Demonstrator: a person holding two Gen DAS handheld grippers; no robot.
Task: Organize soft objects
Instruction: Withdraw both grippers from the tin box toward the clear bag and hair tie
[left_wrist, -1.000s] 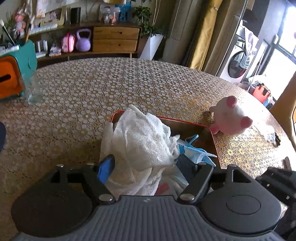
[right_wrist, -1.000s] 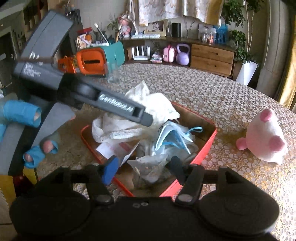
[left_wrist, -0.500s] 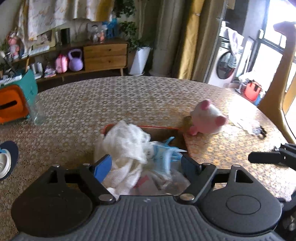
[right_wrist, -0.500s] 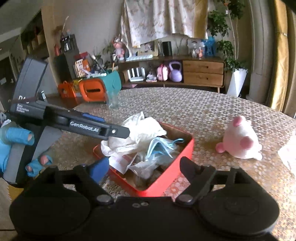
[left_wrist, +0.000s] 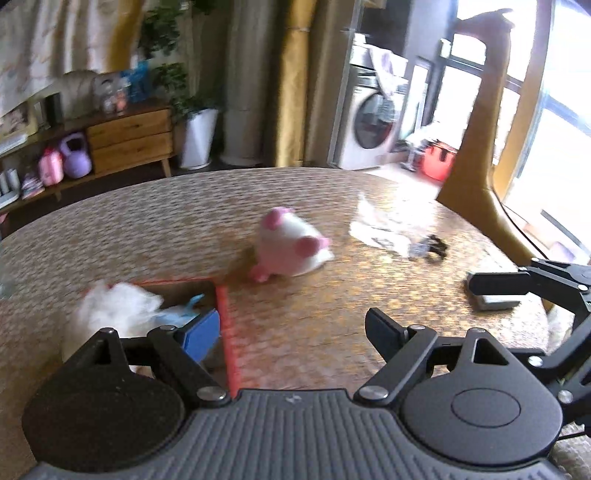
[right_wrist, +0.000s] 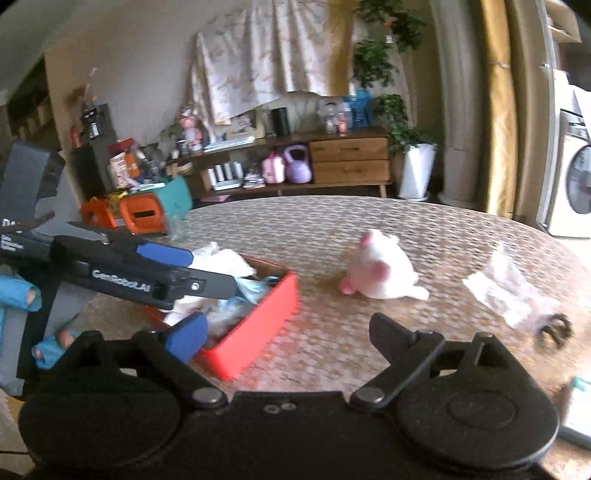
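A red tray (right_wrist: 258, 325) (left_wrist: 223, 325) on the round table holds a white mesh cloth (left_wrist: 118, 306) (right_wrist: 218, 258) and blue face masks (right_wrist: 251, 288). A pink and white plush toy (left_wrist: 288, 251) (right_wrist: 384, 273) lies on the table right of the tray. A clear plastic bag (left_wrist: 384, 225) (right_wrist: 506, 288) with a black hair tie (right_wrist: 554, 332) lies further right. My left gripper (left_wrist: 291, 332) is open and empty above the tray's right edge. My right gripper (right_wrist: 288, 332) is open and empty, near the tray's front corner.
An orange and teal box (right_wrist: 147, 210) and a glass (right_wrist: 177, 229) stand at the table's far left. A small white and teal card (right_wrist: 580, 417) lies at the near right. A wooden chair back (left_wrist: 476, 155) rises at the table's right side.
Both grippers have pulled back and swung right, away from the tray. The plush toy and the plastic bag now sit nearer the middle of both views.
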